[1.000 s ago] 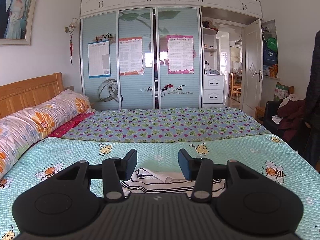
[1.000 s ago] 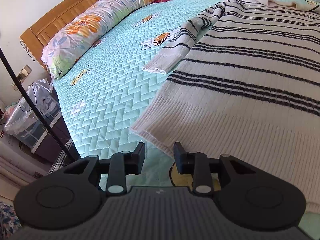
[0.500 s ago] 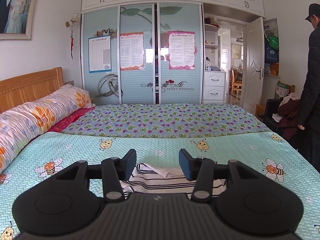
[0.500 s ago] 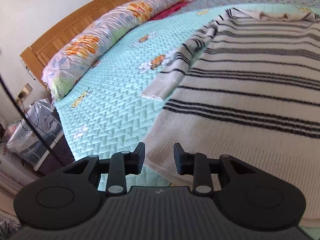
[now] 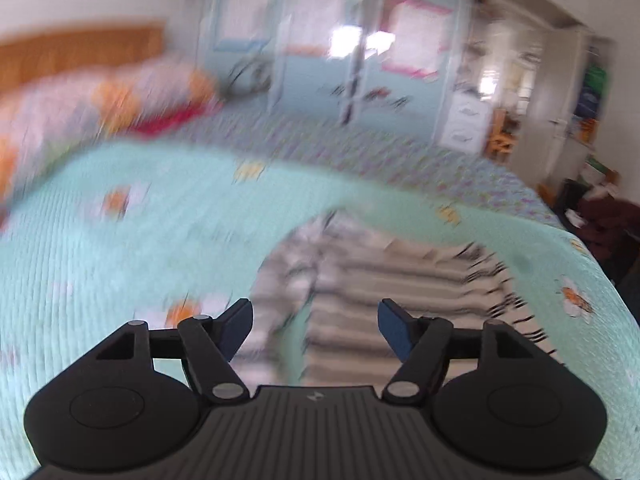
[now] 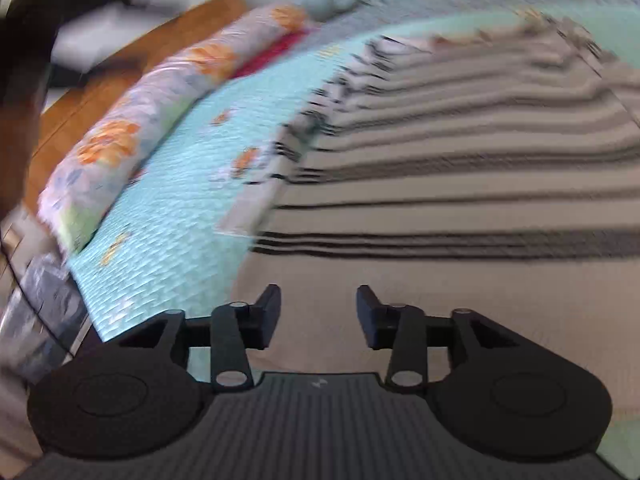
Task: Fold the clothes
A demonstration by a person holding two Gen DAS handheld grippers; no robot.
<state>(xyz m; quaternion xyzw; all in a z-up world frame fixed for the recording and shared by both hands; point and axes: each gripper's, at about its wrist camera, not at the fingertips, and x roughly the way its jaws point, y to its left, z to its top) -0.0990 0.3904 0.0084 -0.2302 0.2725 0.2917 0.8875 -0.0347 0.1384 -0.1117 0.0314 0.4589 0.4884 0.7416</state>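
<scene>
Currently both views are motion-blurred. A striped sweater (image 6: 460,184) is laid flat on the bed's mint quilt (image 6: 172,216), filling the centre and right of the right wrist view; one sleeve (image 6: 256,204) is seen along its left edge, cuff toward mid-frame. In the left wrist view the same sweater (image 5: 384,276) is seen at centre, just above the jaws, with the quilt (image 5: 120,248) around it.

Left gripper (image 5: 315,322): jaws are spread wide and opening; nothing is gripped between them, only sweater and quilt are seen beyond the gap.

Right gripper (image 6: 317,312): jaws are roughly half apart and opening; the plain lower hem area of the sweater is seen through the gap, but no fabric is pinched by the pads.

A floral pillow (image 6: 132,140) is seen at upper left of the right wrist view, against a wooden headboard (image 6: 120,80). A wardrobe (image 5: 320,52) with sliding doors is seen across the top of the left wrist view, detail unreadable.
</scene>
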